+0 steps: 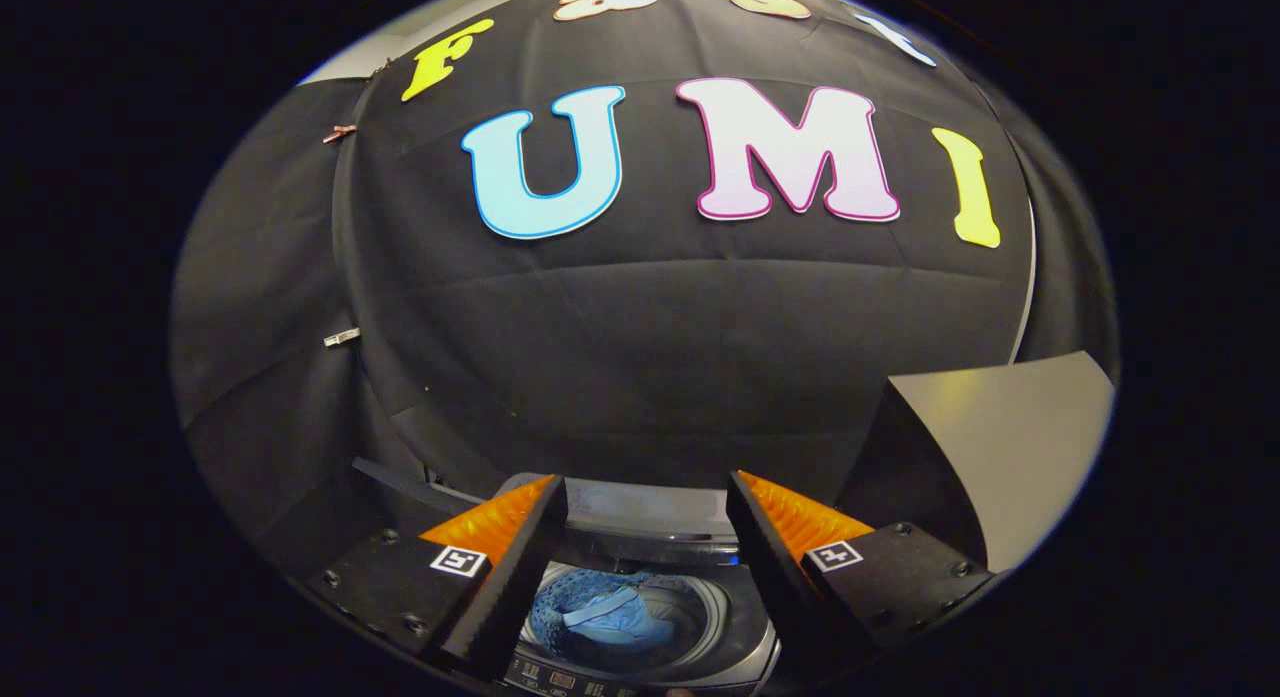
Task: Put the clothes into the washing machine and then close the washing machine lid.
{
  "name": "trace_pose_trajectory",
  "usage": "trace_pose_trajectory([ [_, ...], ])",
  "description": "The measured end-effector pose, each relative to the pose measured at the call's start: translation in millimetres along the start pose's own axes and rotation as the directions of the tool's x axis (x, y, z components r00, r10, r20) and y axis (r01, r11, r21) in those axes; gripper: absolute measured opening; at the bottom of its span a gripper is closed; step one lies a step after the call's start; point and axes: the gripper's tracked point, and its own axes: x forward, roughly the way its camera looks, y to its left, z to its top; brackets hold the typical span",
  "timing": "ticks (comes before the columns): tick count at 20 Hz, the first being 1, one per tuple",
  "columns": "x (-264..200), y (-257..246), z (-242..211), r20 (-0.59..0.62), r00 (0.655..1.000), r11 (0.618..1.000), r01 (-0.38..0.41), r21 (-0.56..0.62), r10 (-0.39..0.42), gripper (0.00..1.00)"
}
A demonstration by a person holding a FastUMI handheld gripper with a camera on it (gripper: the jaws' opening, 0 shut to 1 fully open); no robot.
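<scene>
A small top-loading washing machine [640,537] stands below and between my fingers, its drum open. A light blue garment [605,617] lies crumpled inside the perforated drum. My gripper [645,492] hovers above the machine, open, with nothing between its fingers. The left finger [500,537] and the right finger [790,532] stand wide apart, framing the drum opening. A dark flat panel [990,447], which looks like the raised lid, stands upright just right of the right finger; its hinge is hidden.
The machine's control panel [570,682] with small buttons runs along its near edge. The black cloth wall [640,357] hangs close behind the machine. Two small clips [341,337] hold the cloth at the left.
</scene>
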Motion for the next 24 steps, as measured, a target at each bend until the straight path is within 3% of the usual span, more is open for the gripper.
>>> trace_pose_trajectory([
  [4, -7.0, -2.4, -46.7, -0.115, 0.993, 1.000, -0.001, -0.005, 0.000, 0.99],
  [9, -22.3, 5.0, -48.8, -0.082, 0.996, 0.999, -0.028, -0.036, 0.024, 0.99],
  [17, -69.8, 8.0, -8.4, 0.046, 0.995, 0.996, -0.082, -0.038, 0.083, 0.99],
  [24, -134.7, -1.8, 49.3, 0.226, 0.968, 0.992, -0.091, -0.081, 0.108, 0.99],
])
